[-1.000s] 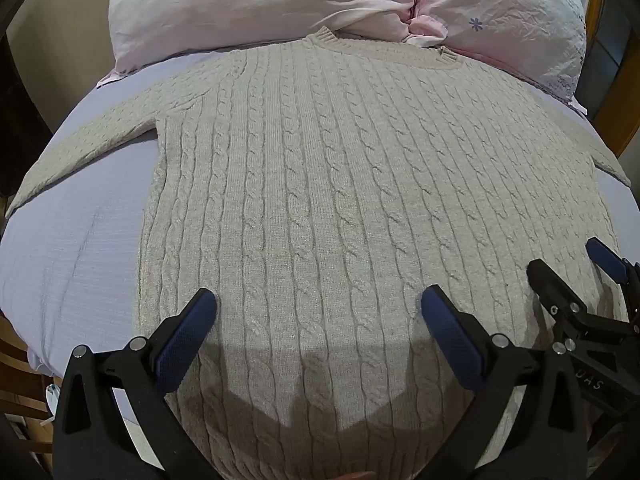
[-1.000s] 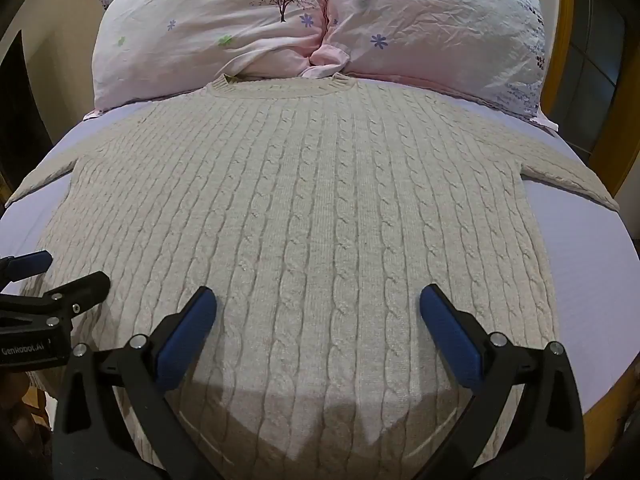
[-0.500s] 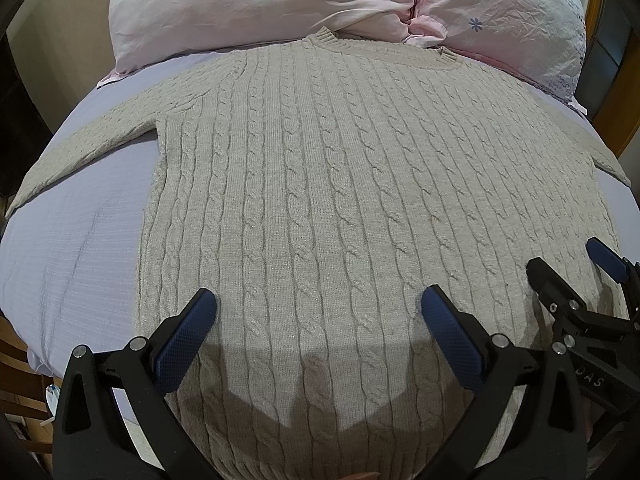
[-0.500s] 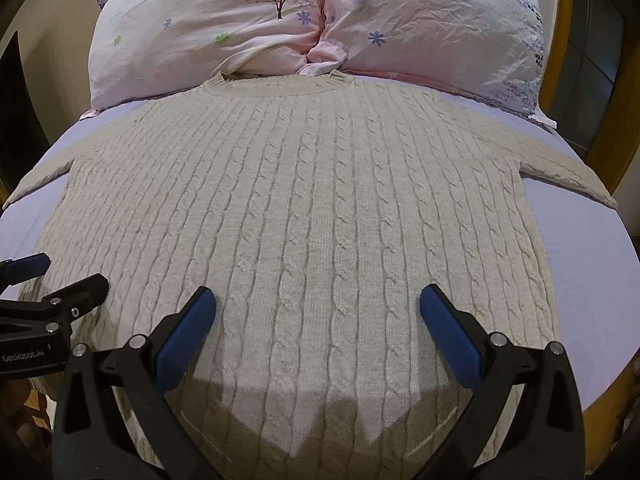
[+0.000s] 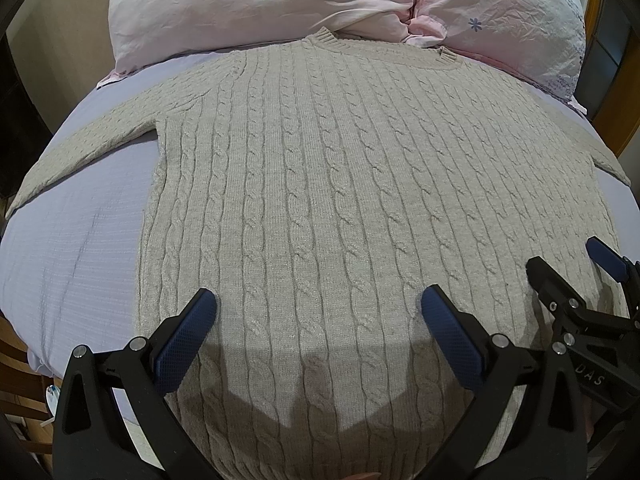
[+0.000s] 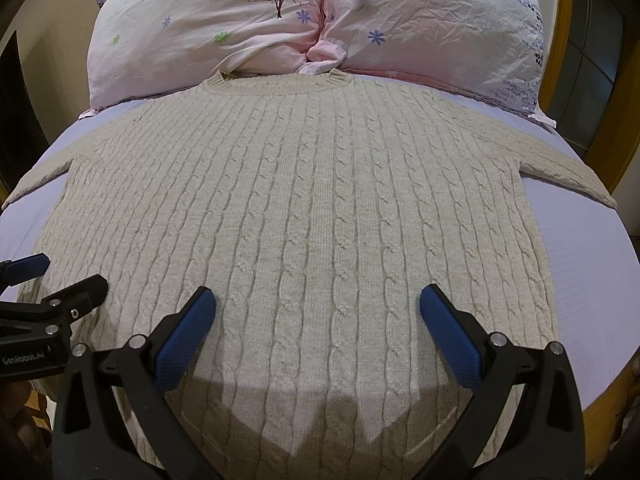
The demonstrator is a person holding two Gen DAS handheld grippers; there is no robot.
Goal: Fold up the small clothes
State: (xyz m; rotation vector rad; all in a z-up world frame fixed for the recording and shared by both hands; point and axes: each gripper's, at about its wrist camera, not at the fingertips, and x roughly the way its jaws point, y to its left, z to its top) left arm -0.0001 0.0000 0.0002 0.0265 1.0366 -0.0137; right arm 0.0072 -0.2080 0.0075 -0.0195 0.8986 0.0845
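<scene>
A beige cable-knit sweater lies flat and spread out on a lilac bed sheet, collar at the far end, sleeves out to both sides. It also fills the right wrist view. My left gripper is open and empty, hovering over the sweater's lower left part. My right gripper is open and empty over the lower right part. Each gripper shows in the other's view: the right one at the right edge, the left one at the left edge.
Two pink floral pillows lie against the head of the bed just beyond the collar. A wooden bed frame runs along the right side. Bare sheet shows right of the sweater.
Both grippers have stayed open and nearly still. The right wrist view has tilted slightly, so the pillows sit a little lower in frame. The sweater has not moved.
</scene>
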